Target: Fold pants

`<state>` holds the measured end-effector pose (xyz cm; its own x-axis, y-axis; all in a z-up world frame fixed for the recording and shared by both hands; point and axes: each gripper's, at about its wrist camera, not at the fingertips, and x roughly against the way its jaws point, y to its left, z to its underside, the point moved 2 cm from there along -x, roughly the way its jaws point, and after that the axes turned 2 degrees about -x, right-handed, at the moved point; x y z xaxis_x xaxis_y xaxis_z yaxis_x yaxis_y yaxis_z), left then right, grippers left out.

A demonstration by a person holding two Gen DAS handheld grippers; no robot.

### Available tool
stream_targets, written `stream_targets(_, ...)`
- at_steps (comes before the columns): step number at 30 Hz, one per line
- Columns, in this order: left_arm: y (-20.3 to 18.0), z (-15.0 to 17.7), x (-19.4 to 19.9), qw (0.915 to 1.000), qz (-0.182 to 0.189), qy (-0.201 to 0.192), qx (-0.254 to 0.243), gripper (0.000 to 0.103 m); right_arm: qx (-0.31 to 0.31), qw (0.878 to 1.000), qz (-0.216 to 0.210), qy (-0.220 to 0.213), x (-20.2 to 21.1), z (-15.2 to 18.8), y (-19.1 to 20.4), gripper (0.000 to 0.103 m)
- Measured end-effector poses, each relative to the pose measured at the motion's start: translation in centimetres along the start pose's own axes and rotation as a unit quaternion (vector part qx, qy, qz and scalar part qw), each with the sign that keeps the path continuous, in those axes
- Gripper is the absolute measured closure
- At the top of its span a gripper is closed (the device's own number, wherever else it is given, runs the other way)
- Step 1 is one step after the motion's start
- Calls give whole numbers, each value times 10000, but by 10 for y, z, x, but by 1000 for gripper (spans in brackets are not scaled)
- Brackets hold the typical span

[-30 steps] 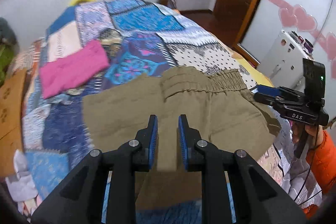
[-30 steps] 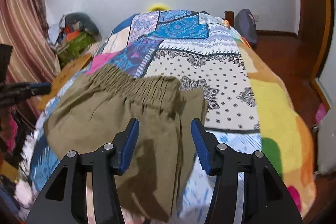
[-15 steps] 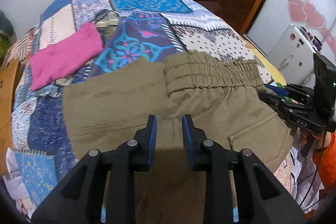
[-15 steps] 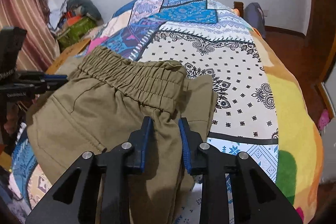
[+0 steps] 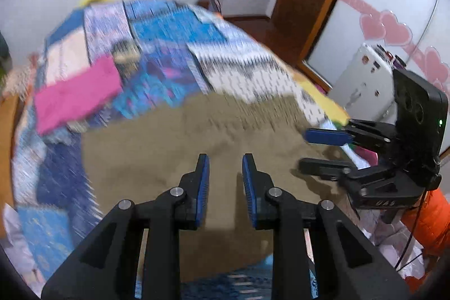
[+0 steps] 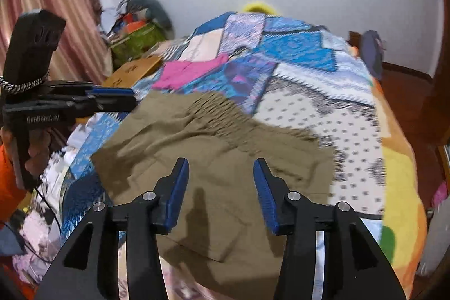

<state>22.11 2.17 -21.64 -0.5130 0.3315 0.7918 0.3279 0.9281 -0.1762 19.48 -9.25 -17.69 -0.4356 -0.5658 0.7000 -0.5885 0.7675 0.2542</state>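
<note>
The olive-brown pants lie folded on the patchwork bedspread, elastic waistband toward the far side. They also show, blurred, in the left wrist view. My right gripper is open above the near part of the pants and holds nothing. My left gripper has its jaws a little apart over the pants, empty. The right gripper shows at the right of the left wrist view, and the left gripper at the left of the right wrist view.
A folded pink garment lies farther back on the bed. A cardboard box and a clothes pile sit at the bed's left. A white appliance and wooden door stand to the right.
My right gripper has opened, let go of the pants and pulled back. My left gripper has lifted and drawn back; its jaws are slightly wider. The pants now lie flat.
</note>
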Motion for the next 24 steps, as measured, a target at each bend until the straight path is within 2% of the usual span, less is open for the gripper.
stream_targets(3, -4, 28, -26, 9988, -327, 340, -160, 78, -176, 9992, -86, 353, -22, 18, -1, 59)
stream_targets(4, -4, 38, -26, 9984, -408, 289, -275, 77, -183, 9992, -94, 345, -23, 23, -2, 59)
stream_targets(6, -5, 47, -16, 9980, -464, 172, -396, 76, -91, 9994, -31, 338, -17, 31, -2, 59)
stream_targets(10, 4, 65, 4, 9963, -649, 246, -503, 76, -197, 9991, 114, 353, 3, 42, -13, 59)
stream_targets(13, 19, 76, 16, 9979, -539, 250, -254, 77, -458, 9982, 154, 352, 16, 53, -29, 59)
stream_targets(15, 27, 83, 19, 9960, -822, 298, -168, 77, -515, 9977, 268, 355, 24, 59, -34, 59)
stream_targets(17, 40, 92, 25, 9962, -810, 306, 63, 77, -529, 9971, 384, 381, 32, 65, -36, 59)
stream_targets(20, 53, 98, 35, 9962, -725, 324, 353, 65, -579, 9961, 511, 419, 41, 69, -40, 59)
stream_targets(24, 58, 90, 43, 9896, -1398, 333, 94, 65, -480, 9938, 904, 434, 52, 70, -47, 51)
